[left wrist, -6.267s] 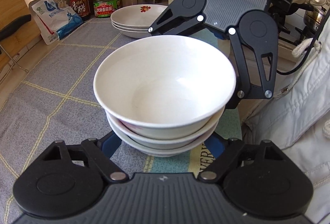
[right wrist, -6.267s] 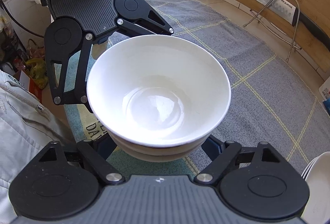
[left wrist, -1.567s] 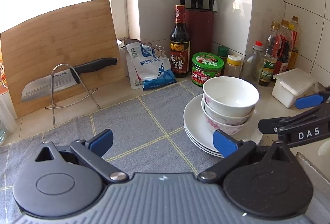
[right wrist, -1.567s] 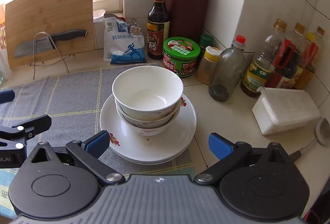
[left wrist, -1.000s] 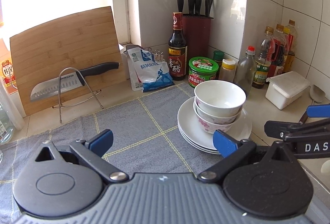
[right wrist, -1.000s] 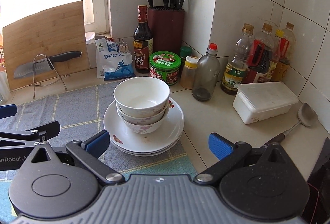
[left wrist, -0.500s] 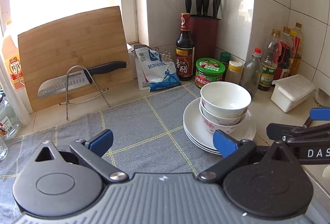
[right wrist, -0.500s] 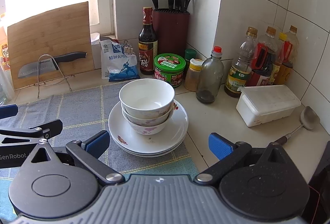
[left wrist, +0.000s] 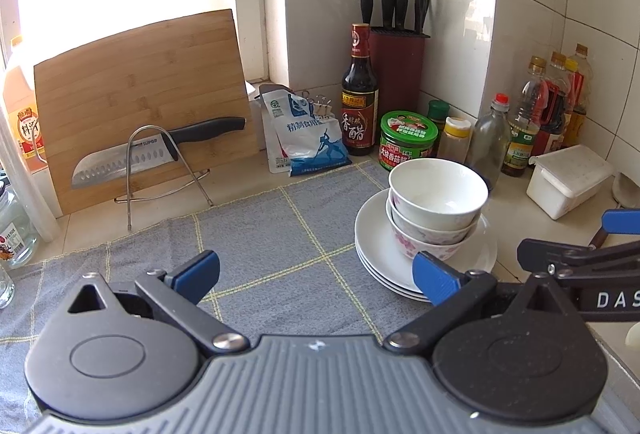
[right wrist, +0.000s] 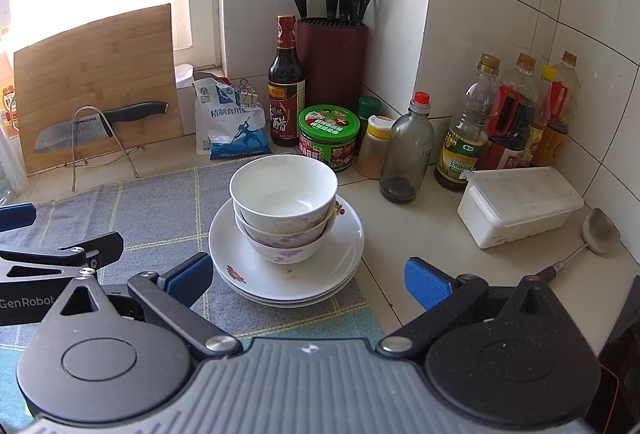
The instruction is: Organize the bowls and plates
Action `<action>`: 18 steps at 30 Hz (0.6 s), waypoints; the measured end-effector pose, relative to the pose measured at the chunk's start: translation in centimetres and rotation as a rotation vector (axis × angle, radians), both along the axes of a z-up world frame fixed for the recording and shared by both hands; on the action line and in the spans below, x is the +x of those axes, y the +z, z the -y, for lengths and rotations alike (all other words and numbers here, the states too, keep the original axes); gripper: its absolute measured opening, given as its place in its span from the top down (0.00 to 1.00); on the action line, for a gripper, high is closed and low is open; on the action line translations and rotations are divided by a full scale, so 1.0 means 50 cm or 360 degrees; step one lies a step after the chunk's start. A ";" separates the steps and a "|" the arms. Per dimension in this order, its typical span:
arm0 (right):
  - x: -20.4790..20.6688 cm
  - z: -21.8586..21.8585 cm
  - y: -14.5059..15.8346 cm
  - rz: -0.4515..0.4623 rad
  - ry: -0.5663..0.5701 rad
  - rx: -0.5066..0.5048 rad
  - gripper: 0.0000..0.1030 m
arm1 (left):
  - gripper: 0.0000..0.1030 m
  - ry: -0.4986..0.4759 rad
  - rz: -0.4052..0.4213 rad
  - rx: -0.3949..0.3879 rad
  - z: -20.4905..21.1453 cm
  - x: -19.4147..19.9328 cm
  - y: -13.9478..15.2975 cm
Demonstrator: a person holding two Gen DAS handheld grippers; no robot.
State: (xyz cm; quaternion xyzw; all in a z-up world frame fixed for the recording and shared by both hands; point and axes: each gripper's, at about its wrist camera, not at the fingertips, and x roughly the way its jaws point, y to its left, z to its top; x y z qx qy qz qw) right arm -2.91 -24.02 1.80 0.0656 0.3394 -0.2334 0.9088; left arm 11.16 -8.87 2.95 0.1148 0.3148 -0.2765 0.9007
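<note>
Nearest the cameras, the left gripper (left wrist: 314,276) hangs above the grey checked cloth (left wrist: 260,234) with its blue-padded jaws spread wide and nothing between them; the right gripper (right wrist: 306,280) is likewise spread wide and empty, raised over the near edge of the crockery. Each tool shows at the margin of the other's view, and neither touches any dish. Just beyond the fingertips stands the task's crockery: a stack of shallow white plates (right wrist: 320,274), some with small floral marks, resting partly on the right-hand end of the cloth and partly over the bare counter (right wrist: 400,234). Nested bowls (right wrist: 284,194) sit upright in the middle of the top plate, a plain white one uppermost and flower-patterned ones beneath; the exact count of bowls and of plates cannot be fixed with certainty. The pile appears level and centred. Behind it stand a green-lidded jar (right wrist: 329,136), a dark vinegar bottle (right wrist: 286,86), a salt bag (right wrist: 230,118), a knife block (right wrist: 332,58) in the tiled corner, oil bottles (right wrist: 508,118) and a white lidded box (right wrist: 520,204) to the right, with a cleaver on a wire stand (left wrist: 156,154) before a bamboo board (left wrist: 140,90) to the left. Assessment: no loose plate or bowl is visible elsewhere, so the gathering and stacking looks complete; at most, withdrawal of both tools remains.
</note>
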 end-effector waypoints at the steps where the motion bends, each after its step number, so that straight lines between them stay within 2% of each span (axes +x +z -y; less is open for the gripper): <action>1: 0.000 0.000 0.000 0.0001 0.0000 0.0000 0.00 | 0.01 -0.0001 0.0000 0.0000 0.000 0.001 0.000; 18: 0.009 0.004 0.001 -0.0011 0.0012 -0.0020 0.00 | 0.01 0.0022 -0.0006 0.0008 0.005 0.005 -0.002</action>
